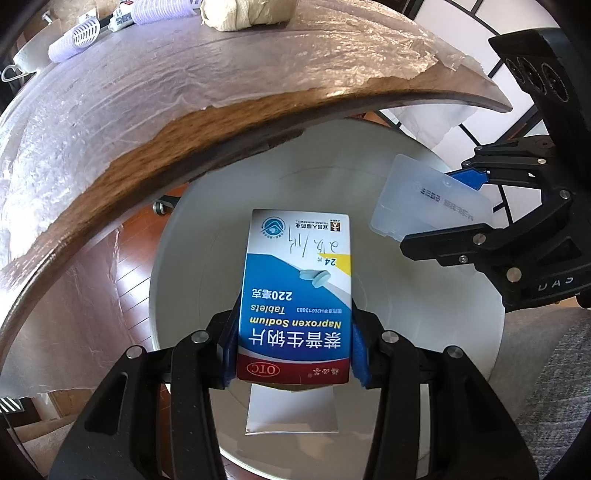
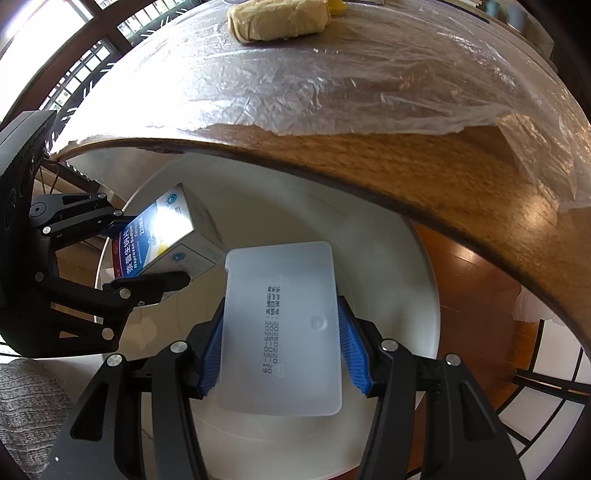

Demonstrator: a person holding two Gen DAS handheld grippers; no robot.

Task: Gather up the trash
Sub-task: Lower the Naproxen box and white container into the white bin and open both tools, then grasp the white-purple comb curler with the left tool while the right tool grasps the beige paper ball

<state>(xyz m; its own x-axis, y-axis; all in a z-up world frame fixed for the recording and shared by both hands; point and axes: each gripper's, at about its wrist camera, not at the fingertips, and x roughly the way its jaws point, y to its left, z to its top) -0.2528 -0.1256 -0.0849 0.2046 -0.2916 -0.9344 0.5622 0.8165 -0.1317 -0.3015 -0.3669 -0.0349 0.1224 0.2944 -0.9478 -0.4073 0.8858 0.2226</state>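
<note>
My left gripper (image 1: 293, 328) is shut on a blue and white Naproxen tablet box (image 1: 295, 291) and holds it over the open white trash bin (image 1: 424, 206). My right gripper (image 2: 279, 339) is shut on a translucent white plastic case (image 2: 280, 328) and holds it over the same bin (image 2: 388, 258). In the left wrist view the right gripper (image 1: 450, 206) with the plastic case (image 1: 428, 199) shows at the right. In the right wrist view the left gripper (image 2: 140, 251) with the tablet box (image 2: 162, 236) shows at the left. Both items hang above the bin's mouth.
The round wooden table (image 1: 122, 147) with crinkled clear plastic film (image 1: 184, 70) overhangs the bin's far side. A beige wrapped bundle (image 2: 277, 18) lies on it. White cups (image 1: 70, 44) and a power strip (image 1: 122, 14) sit far left. Wood floor (image 2: 472, 288) lies beside the bin.
</note>
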